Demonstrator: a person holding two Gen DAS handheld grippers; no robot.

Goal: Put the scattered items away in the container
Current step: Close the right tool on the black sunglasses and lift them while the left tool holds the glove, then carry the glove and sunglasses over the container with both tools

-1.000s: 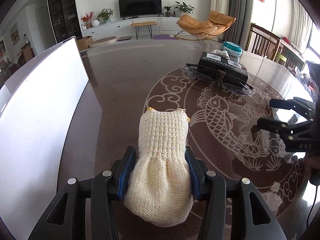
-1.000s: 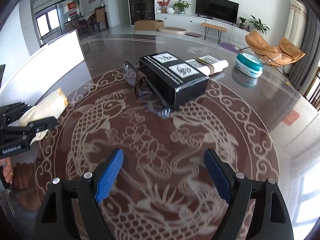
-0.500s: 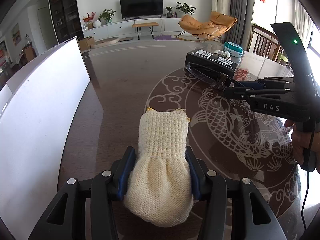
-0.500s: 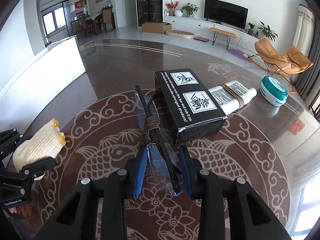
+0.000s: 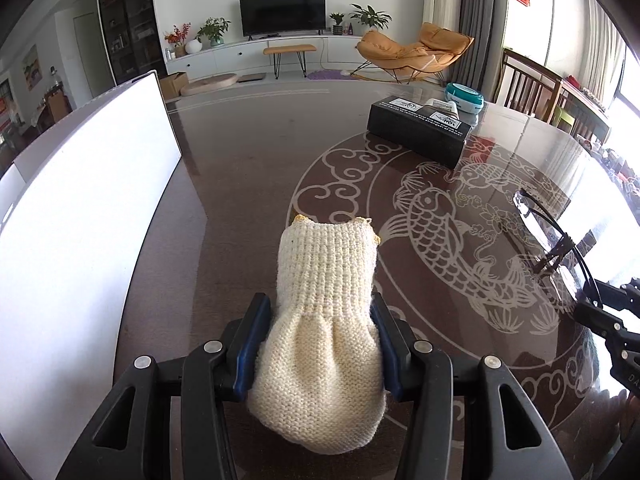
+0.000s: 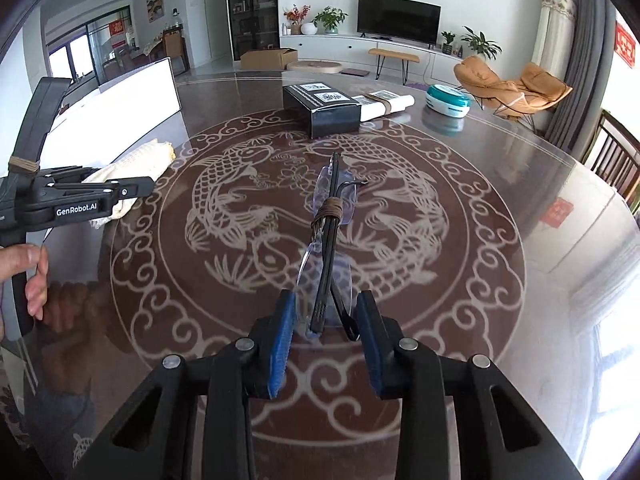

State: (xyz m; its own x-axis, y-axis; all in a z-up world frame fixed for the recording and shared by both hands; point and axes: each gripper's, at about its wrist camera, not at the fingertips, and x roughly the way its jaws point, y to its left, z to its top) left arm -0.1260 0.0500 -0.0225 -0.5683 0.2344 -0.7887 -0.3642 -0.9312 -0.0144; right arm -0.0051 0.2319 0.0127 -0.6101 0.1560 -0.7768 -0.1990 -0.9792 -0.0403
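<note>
A cream knitted glove [image 5: 324, 280] is clamped between the blue pads of my left gripper [image 5: 319, 304], cuff pointing forward over the dark table. The left gripper [image 6: 132, 188] and glove [image 6: 140, 160] also show at the left of the right wrist view. My right gripper [image 6: 326, 300] is shut on folded glasses [image 6: 330, 216] with clear lenses and black arms tied with brown cord. They stick out forward over the fish pattern. In the left wrist view the glasses [image 5: 552, 240] and right gripper [image 5: 600, 308] sit at the right edge. The white container [image 5: 80, 220] stands at the left.
A black box [image 6: 324, 112] lies at the far side of the table, with a white banded tube [image 6: 384, 104] and a teal round tin [image 6: 446, 102] beyond it. Wooden chairs [image 5: 532, 88] stand along the right edge. A person's hand [image 6: 24, 264] holds the left gripper's handle.
The right gripper reached forward to the glasses beside the black box, closed on them and drew them back away from the box. The left gripper and glove stayed still.
</note>
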